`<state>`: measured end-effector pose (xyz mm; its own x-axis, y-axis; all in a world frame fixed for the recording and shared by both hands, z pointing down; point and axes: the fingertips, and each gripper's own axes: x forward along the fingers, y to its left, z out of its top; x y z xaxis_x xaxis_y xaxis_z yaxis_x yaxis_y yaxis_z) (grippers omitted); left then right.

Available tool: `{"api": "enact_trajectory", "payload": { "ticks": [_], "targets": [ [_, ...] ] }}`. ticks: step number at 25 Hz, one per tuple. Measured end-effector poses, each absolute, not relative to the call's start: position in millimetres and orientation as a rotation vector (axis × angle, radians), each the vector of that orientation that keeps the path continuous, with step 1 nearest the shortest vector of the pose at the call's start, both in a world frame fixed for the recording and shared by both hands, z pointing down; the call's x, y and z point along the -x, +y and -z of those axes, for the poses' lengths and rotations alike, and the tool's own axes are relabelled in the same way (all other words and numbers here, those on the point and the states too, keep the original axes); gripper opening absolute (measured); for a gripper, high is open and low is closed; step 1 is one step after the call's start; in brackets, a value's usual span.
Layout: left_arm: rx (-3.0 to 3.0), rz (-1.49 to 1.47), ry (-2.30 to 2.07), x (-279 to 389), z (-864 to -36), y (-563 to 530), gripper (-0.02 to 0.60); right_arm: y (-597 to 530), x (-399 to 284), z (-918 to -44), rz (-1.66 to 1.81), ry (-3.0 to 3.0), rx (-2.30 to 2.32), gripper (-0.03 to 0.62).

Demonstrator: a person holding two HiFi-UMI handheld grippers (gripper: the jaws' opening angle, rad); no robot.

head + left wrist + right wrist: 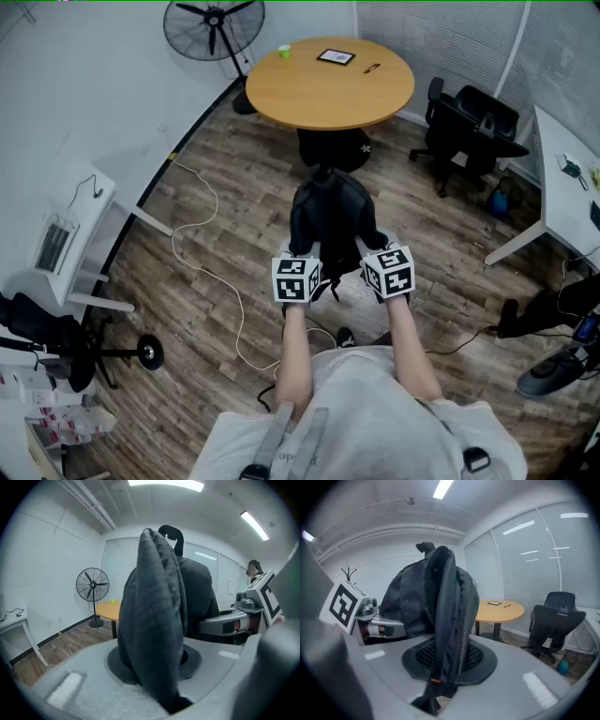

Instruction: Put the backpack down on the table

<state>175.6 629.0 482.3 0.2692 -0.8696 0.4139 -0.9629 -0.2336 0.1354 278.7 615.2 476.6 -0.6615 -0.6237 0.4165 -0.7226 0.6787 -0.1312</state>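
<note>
Left gripper [302, 255] and right gripper [371, 249] are each clamped on the black backpack [330, 211], held up short of the round table [309, 103]. That table carries a tablet [336, 57], cup [284, 52] and pen [372, 67], with a chair [473, 122] to its right. Only the right gripper view shows the zipper [462, 634] in the grip.

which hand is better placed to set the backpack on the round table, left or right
Neither alone: the left hand-held gripper and right hand-held gripper are each clamped on the backpack, side by side and level, and the table lies straight ahead. Use both together.
</note>
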Motion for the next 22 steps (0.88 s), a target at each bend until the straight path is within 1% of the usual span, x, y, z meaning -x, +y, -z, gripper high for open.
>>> {"api": "enact_trajectory", "payload": {
  "ticks": [13, 22],
  "targets": [
    [-2.235, -0.329, -1.661, -172.0, -477.9, 622.5, 0.066, 604.8, -273.5, -473.6, -0.414, -2.566, -1.072, 0.067],
    [-2.214, -0.32, -1.683, -147.8, -483.1, 600.2, 0.066, 577.6, -247.9, -479.9, -0.424, -2.591, -1.026, 0.067]
  ]
}}
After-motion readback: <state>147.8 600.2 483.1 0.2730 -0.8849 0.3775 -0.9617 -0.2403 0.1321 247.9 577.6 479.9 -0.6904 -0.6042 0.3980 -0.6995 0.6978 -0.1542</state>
